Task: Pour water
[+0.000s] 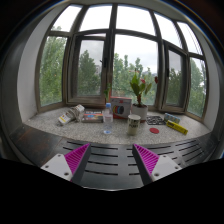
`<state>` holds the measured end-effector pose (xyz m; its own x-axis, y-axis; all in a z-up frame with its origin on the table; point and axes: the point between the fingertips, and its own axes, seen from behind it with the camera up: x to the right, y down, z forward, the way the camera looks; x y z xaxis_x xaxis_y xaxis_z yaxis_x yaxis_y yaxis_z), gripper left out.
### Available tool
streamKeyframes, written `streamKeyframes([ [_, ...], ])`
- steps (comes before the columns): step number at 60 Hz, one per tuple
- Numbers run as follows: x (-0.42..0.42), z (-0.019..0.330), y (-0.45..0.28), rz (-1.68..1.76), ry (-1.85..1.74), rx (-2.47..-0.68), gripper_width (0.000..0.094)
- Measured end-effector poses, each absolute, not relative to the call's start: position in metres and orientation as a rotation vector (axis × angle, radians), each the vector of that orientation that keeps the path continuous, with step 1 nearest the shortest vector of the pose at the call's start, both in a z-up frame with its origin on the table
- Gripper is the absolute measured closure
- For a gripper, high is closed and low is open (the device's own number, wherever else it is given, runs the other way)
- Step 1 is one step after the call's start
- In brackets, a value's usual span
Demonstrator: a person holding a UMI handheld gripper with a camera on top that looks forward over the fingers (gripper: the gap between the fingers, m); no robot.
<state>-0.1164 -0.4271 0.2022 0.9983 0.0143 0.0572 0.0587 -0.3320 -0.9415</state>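
My hand-held gripper point(110, 160) is released, fingers spread and holding nothing. The water bottle point(107, 120) stands on the worktop point(60, 132) well beyond them, beside a cup point(134, 124). I'd approach level, centring the bottle between the pads

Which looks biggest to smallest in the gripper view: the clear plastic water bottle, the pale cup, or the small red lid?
1. Clear plastic water bottle, tallest.
2. Pale cup, shorter.
3. Small red lid, tiniest and flat.
All sit on the sill beyond the gripper, whose fingers are open.
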Motion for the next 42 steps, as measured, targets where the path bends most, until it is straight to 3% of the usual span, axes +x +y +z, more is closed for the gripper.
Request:
streamKeyframes([
  [19,-0.118,0.156,-0.355,-0.059,-0.019,-1.976,0.0084],
  [42,-0.155,0.102,-0.185,-0.072,-0.050,-1.960,0.0082],
])
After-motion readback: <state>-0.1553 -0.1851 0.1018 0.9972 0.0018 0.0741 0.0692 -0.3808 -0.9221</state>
